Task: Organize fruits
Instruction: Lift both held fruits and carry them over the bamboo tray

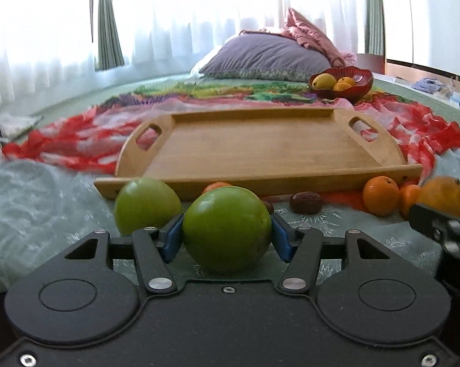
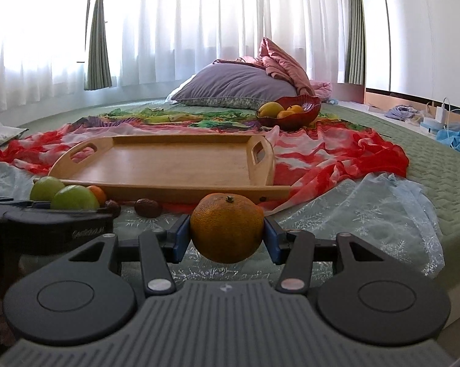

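My left gripper (image 1: 226, 232) is shut on a green fruit (image 1: 226, 223) just above the bed cover, in front of the wooden tray (image 1: 260, 143). A second green fruit (image 1: 145, 205) lies to its left. My right gripper (image 2: 226, 232) is shut on a large orange (image 2: 226, 226), near the tray's (image 2: 174, 162) front right corner. In the left wrist view that orange (image 1: 443, 194) shows at the right, with two smaller oranges (image 1: 381, 194) beside it. A brown dried fruit (image 1: 306, 202) lies before the tray. The tray holds nothing.
A red bowl (image 1: 359, 81) with a yellow fruit and oranges stands behind the tray on the right. A red-and-white scarf (image 2: 336, 153) lies under the tray. A purple pillow (image 2: 236, 85) and pink bedding sit at the back. Pale sheer cloth (image 2: 382, 202) covers the near bed.
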Motion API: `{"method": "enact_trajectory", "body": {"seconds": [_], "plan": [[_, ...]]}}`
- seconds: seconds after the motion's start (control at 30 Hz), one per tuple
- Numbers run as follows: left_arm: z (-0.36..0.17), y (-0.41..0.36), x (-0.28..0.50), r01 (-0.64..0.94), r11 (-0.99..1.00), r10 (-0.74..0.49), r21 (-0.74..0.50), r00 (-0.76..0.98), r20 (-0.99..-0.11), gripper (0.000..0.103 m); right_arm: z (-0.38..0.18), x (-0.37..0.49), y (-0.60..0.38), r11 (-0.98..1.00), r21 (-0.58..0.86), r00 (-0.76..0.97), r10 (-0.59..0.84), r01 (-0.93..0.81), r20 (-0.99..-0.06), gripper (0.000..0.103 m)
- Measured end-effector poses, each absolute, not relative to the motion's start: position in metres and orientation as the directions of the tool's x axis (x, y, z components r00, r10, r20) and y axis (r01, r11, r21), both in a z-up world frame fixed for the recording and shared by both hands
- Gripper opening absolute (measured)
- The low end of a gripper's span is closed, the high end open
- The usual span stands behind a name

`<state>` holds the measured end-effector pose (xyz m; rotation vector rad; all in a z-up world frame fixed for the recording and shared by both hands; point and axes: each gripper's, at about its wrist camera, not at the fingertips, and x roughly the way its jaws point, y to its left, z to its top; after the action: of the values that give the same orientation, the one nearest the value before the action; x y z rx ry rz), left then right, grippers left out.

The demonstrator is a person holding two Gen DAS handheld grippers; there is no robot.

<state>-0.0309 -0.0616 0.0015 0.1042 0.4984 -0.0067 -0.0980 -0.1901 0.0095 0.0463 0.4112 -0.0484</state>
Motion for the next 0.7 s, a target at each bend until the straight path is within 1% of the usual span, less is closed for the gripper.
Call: {"method": "enact_trajectory", "body": {"seconds": [0.3,0.47,0.57,0.7], "plan": [[0.037,-0.049,-0.029,0.065,0.996,-0.036,0.056,0.911,-0.411,0.057,0.021,-0.083,-0.2,0.995,0.077,0.924,-0.035,0.069,-0.382,0.054],[0.051,-0.039,-0.013,0.075,0.995,-0.042,0.069,0.921,-0.387,0.057,0.028,-0.068,-0.205,0.991,0.108,0.923,-0.026,0.072,-0.384,0.054],[0.062,-0.03,0.001,0.085,0.995,-0.061,0.046,0.92,-0.386,0.057,0.034,-0.055,-0.209,0.989,0.13,0.924,-0.011,0.066,-0.383,0.054],[0.081,-0.019,0.03,0.107,0.994,-0.092,0.015,0.907,-0.411,0.057,0.047,-0.033,-0.216,0.987,0.156,0.922,0.015,0.049,-0.386,0.054]]}}
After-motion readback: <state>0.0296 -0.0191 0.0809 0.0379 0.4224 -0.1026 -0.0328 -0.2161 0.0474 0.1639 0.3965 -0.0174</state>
